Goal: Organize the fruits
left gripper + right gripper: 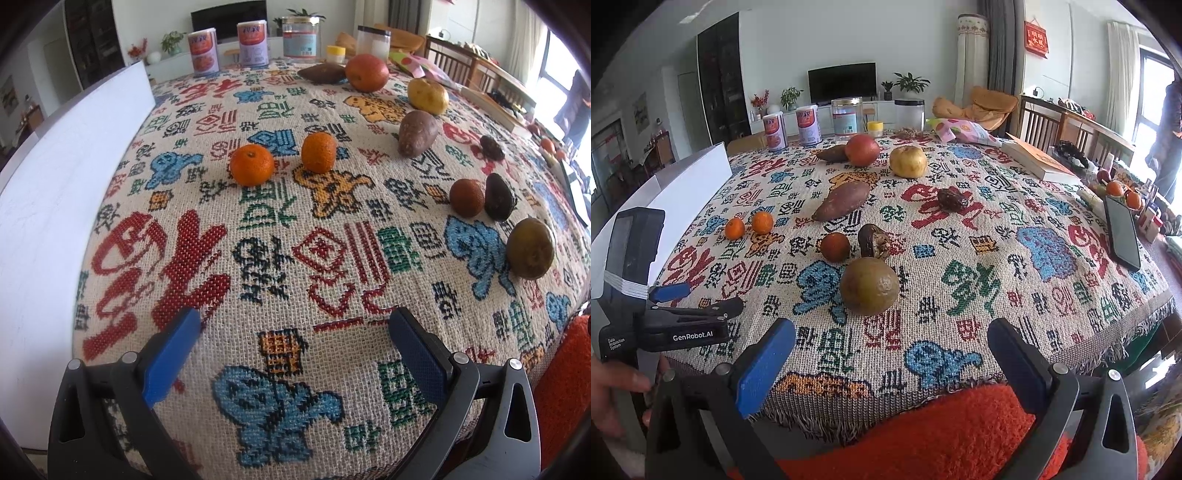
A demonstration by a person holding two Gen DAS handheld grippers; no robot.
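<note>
Two mandarins (252, 164) (318, 152) lie side by side on the patterned cloth; they also show in the right wrist view (734, 228) (762, 222). A greenish-brown round fruit (869, 286), a small reddish fruit (835, 247) and a dark wrinkled fruit (873, 241) cluster near the front. A sweet potato (842, 201), a red apple (861, 150), a yellow pear (908, 161) and a dark date (951, 199) lie farther back. My left gripper (295, 326) is open and empty above the cloth. My right gripper (892, 338) is open and empty at the table's front edge.
A white box (70, 184) stands at the left edge. Cans (774, 132) and jars (846, 116) line the far edge. A book (1039, 162) and a phone (1121, 230) lie at the right. An orange cushion (923, 432) is below the front edge.
</note>
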